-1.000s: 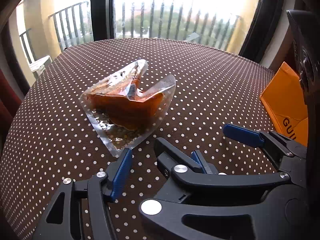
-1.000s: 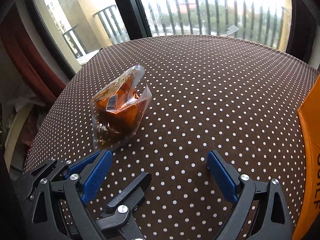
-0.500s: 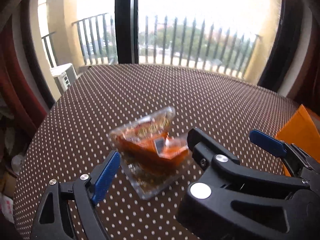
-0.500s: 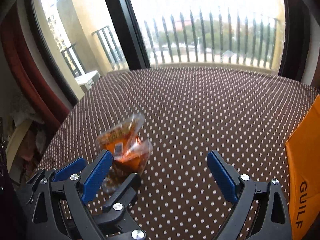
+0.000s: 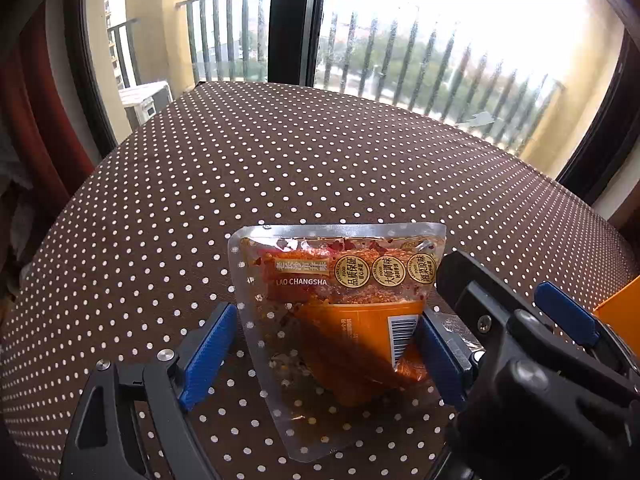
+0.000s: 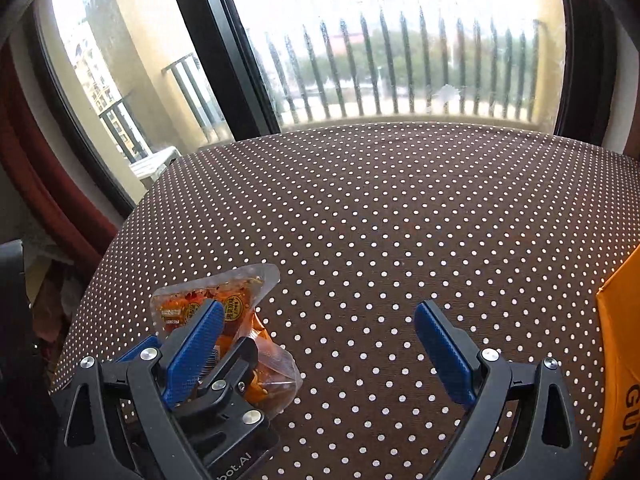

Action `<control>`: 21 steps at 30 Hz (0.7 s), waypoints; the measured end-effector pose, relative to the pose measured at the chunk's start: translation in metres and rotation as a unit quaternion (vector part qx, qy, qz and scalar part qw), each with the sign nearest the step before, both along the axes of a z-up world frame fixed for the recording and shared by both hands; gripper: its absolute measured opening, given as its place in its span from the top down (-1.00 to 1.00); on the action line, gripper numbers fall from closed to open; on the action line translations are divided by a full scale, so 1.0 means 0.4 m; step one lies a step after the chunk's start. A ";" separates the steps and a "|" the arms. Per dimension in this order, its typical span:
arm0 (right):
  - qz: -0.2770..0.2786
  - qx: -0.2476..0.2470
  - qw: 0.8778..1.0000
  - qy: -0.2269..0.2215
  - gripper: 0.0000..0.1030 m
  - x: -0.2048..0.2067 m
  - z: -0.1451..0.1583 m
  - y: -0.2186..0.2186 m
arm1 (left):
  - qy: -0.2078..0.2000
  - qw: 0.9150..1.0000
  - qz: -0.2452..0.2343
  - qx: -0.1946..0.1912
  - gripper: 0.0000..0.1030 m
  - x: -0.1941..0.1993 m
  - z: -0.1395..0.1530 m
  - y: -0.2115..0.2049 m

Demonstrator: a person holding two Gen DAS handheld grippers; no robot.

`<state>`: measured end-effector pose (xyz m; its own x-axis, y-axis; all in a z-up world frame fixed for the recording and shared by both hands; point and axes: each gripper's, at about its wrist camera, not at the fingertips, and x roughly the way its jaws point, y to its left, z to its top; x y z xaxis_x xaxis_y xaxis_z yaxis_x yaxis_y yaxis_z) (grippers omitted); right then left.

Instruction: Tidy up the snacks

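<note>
Daylight pours in through the window (image 5: 440, 52) behind the table (image 5: 280, 168), and the sky there is blown out to plain white in both views. The railing (image 6: 400, 64) outside looks soft and hazy against that glare. The dotted tablecloth is evenly lit and sharp, with a faint sheen toward the far edge. The clear plastic of the snack packet (image 5: 340, 304) catches pale highlights, and its printed label reads crisply. Backlit, the near parts of the tools look dark. Both pictures bulge like a fishbowl: straight frames curve, and the corners fall into black shadow. No motion blur shows.
</note>
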<state>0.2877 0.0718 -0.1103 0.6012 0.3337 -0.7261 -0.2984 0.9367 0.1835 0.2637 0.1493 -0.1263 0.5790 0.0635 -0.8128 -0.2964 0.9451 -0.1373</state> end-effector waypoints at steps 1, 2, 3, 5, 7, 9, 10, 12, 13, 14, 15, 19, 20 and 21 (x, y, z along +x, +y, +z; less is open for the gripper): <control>0.000 0.002 1.000 -0.002 -0.89 0.002 -0.002 0.001 | -0.002 1.000 0.001 -0.002 -0.76 -0.003 -0.003 0.001; -0.001 0.005 1.000 -0.004 -0.89 0.005 -0.005 0.002 | -0.003 1.000 0.000 0.000 -0.77 -0.006 -0.003 -0.001; -0.004 0.006 1.000 -0.005 -0.89 0.008 -0.007 0.001 | -0.004 1.000 -0.001 0.003 -0.77 -0.008 -0.005 -0.002; -0.009 0.006 1.000 -0.003 -0.89 0.007 -0.013 -0.002 | -0.003 1.000 -0.002 0.007 -0.78 -0.002 -0.007 -0.006; -0.013 0.009 1.000 -0.003 -0.89 0.001 -0.016 -0.007 | -0.004 1.000 -0.007 0.006 -0.73 -0.008 -0.012 -0.011; -0.016 0.012 1.000 -0.002 -0.89 0.002 -0.018 -0.011 | -0.012 1.000 -0.022 0.002 -0.50 -0.016 -0.006 -0.030; -0.015 0.012 1.000 -0.001 -0.89 0.000 -0.017 -0.013 | -0.015 1.000 -0.028 0.002 -0.43 -0.019 -0.004 -0.036; -0.019 0.009 1.000 -0.002 -0.89 -0.006 -0.011 -0.018 | -0.020 0.999 -0.039 0.002 -0.29 -0.028 -0.003 -0.048; -0.019 0.008 1.000 -0.002 -0.89 -0.022 -0.012 -0.028 | -0.022 0.999 -0.043 0.005 -0.24 -0.033 -0.002 -0.054; -0.020 0.007 1.000 0.000 -0.89 -0.026 -0.012 -0.032 | -0.023 0.999 -0.046 0.009 -0.23 -0.036 0.001 -0.060; -0.021 0.005 1.000 0.001 -0.89 -0.032 -0.011 -0.033 | -0.025 0.998 -0.048 0.013 -0.19 -0.042 0.004 -0.067; -0.018 0.003 1.000 0.007 -0.89 -0.057 -0.006 -0.045 | -0.028 0.997 -0.061 0.026 -0.14 -0.065 0.015 -0.095; -0.018 0.001 1.000 0.007 -0.90 -0.063 -0.005 -0.049 | -0.030 0.997 -0.064 0.029 -0.13 -0.074 0.019 -0.102; -0.019 -0.001 1.000 0.006 -0.90 -0.073 -0.002 -0.056 | -0.030 0.997 -0.069 0.030 -0.12 -0.081 0.022 -0.106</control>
